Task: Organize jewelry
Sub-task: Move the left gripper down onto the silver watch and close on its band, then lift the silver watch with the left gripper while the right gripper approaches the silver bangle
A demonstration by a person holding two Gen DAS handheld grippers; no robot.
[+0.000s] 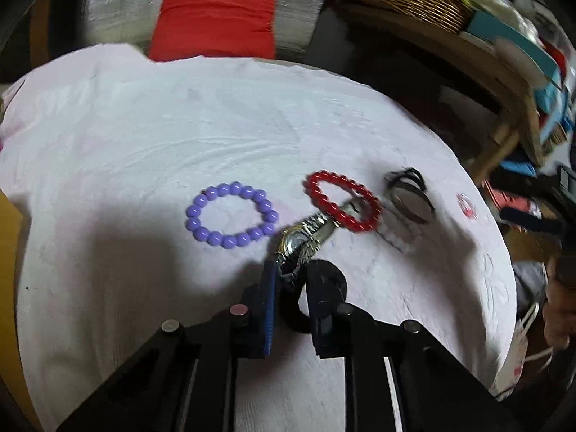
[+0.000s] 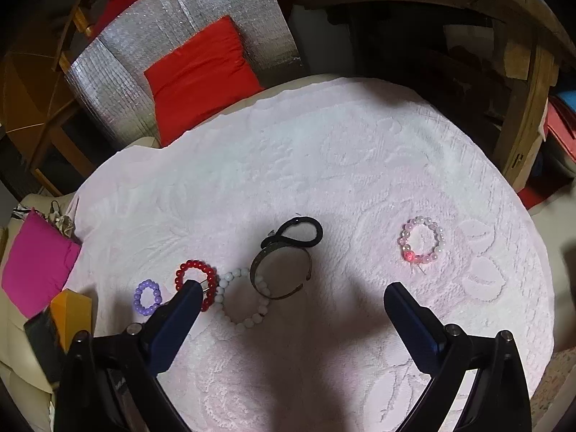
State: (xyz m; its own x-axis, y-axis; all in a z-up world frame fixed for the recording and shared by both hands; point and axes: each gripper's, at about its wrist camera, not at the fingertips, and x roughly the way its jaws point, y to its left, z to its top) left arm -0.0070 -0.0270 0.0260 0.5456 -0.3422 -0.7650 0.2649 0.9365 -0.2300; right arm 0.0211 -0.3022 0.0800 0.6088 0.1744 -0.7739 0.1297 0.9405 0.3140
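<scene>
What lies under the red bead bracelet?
The metal watch's band end pokes under the red bead bracelet, the watch being clamped by the left gripper. Otherwise only white cloth shows; the contact is blurred.

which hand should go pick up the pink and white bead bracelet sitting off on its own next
Right. The right gripper is open and empty, and the pink and white bracelet lies just ahead of its right finger. The left gripper is shut on the metal watch, beside the red bracelet.
</scene>
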